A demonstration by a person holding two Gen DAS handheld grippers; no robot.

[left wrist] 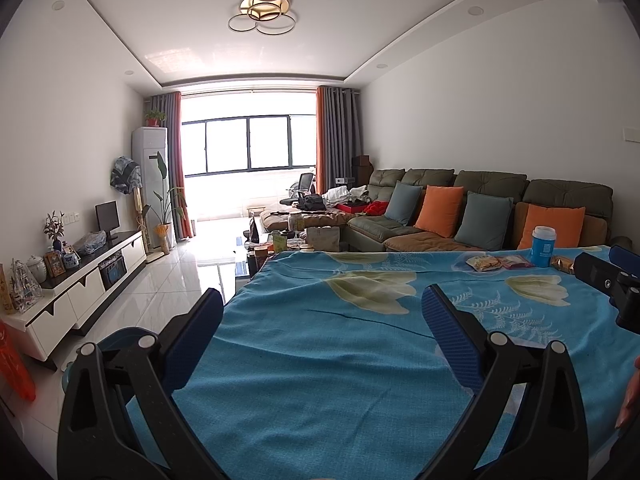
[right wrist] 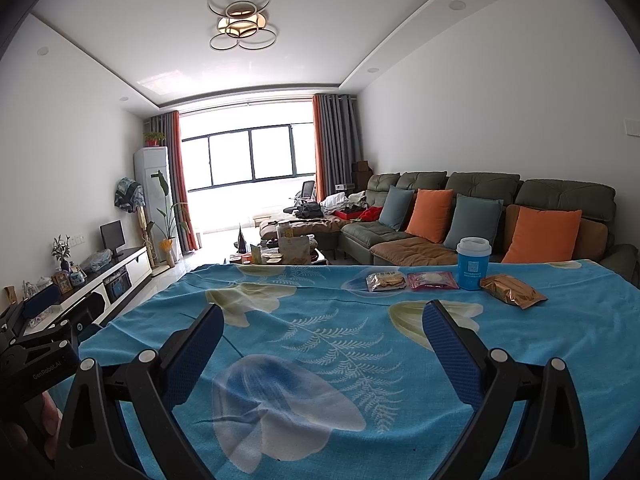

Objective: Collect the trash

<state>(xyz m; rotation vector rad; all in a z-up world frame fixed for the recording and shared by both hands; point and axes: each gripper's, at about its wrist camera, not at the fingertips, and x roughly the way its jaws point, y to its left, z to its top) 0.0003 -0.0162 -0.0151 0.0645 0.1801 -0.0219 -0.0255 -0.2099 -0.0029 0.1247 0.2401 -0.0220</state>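
The right gripper (right wrist: 322, 334) is spread wide with nothing between its blue pads, poised above the blue floral cloth (right wrist: 320, 360); ahead and to its right, along the far edge, sit a silver snack packet (right wrist: 386, 282), a pink packet (right wrist: 432, 281), a blue cup (right wrist: 473, 263) and a gold wrapper (right wrist: 513, 291) in a close row, with bare cloth between them and the fingers. The left gripper (left wrist: 322, 316), off to its left, is equally wide and empty, over the cloth's left edge, where white floor tiles (left wrist: 160, 280) show beside a blue bin (left wrist: 120, 336). Beyond the far edge stand a cluttered coffee table (right wrist: 280, 254) and a green sofa (right wrist: 460, 216).
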